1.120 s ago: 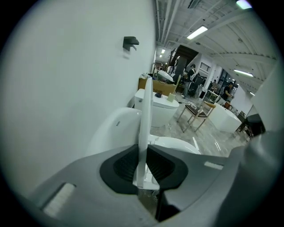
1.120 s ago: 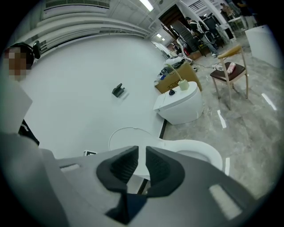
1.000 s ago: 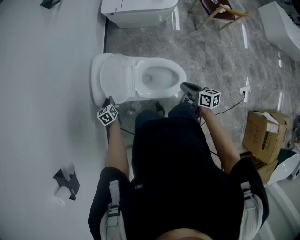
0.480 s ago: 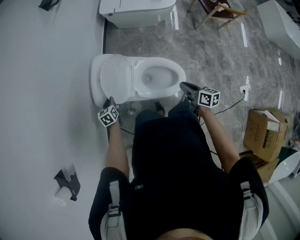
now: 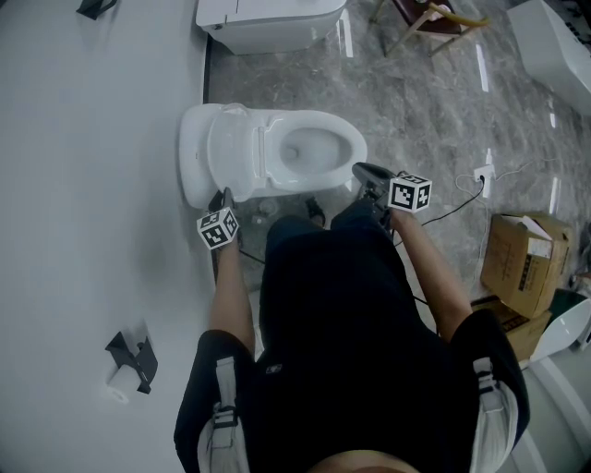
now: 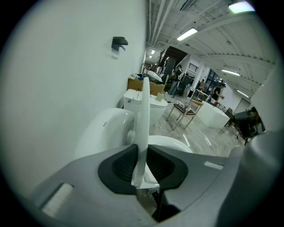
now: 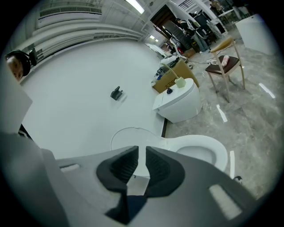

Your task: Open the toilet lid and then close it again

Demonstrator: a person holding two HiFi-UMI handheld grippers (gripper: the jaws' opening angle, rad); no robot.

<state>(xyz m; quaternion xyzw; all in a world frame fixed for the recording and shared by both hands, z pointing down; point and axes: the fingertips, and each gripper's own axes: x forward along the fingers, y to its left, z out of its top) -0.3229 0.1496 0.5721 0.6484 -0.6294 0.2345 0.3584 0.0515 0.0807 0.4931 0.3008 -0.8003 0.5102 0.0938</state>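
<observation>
white toilet lid (image 6: 143, 115) pinched in left tongs (image 6: 141, 154), tipped forward since earlier, right tongs (image 7: 141, 160) ajar, empty

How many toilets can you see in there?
2. The near toilet stands before the person, its lid raised and clamped in the left gripper. A second toilet stands beyond it by the wall. White shapes at the right edge may be more.

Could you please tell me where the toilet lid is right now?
In the left gripper view the toilet lid stands raised, edge-on, clamped between the left gripper's fingers, beside the white wall.
</observation>
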